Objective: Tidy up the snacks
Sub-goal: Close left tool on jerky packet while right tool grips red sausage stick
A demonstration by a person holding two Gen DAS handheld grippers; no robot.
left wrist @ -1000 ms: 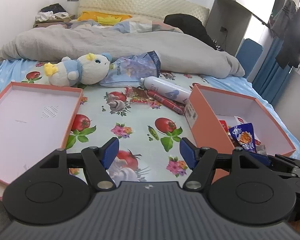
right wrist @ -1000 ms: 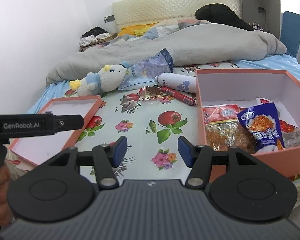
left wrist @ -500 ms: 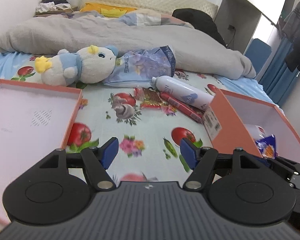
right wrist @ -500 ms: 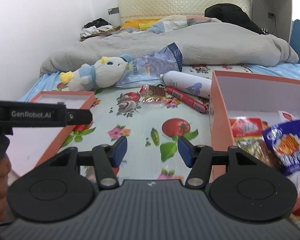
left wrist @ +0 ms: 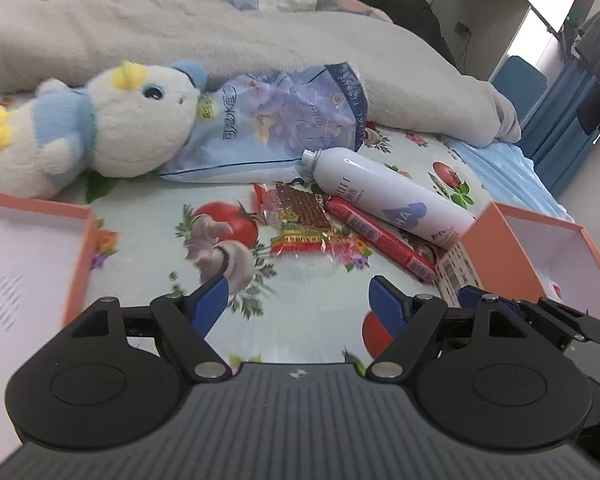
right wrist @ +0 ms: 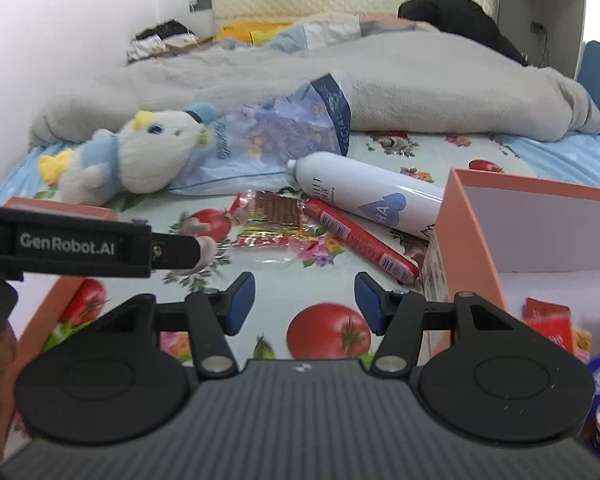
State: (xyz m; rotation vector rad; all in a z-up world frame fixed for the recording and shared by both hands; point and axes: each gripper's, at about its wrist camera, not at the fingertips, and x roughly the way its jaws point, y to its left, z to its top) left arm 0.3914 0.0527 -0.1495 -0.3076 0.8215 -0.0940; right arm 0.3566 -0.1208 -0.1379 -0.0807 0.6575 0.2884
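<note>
Right now both tools hang over the flowered bedsheet [left wrist: 148, 208] with nothing in them: the left gripper [left wrist: 299, 300] has its blue pads spread wide, and the right gripper [right wrist: 305, 305] is just as wide and empty. The snacks not yet boxed lie ahead of them, between the lid [left wrist: 28, 264] on the left and the orange box [right wrist: 500, 232] on the right, where other packets [right wrist: 548, 322] already sit. The red sausage stick [right wrist: 360, 238] looks the likeliest pick; its long axis runs diagonally, far end up-left by the wafer packet [right wrist: 274, 216], near end down-right, about touching the box wall. To do it well, I'd close across the narrow width near the middle, clear of the white bottle [right wrist: 364, 196] just beside it and the crinkly wrapper.
</note>
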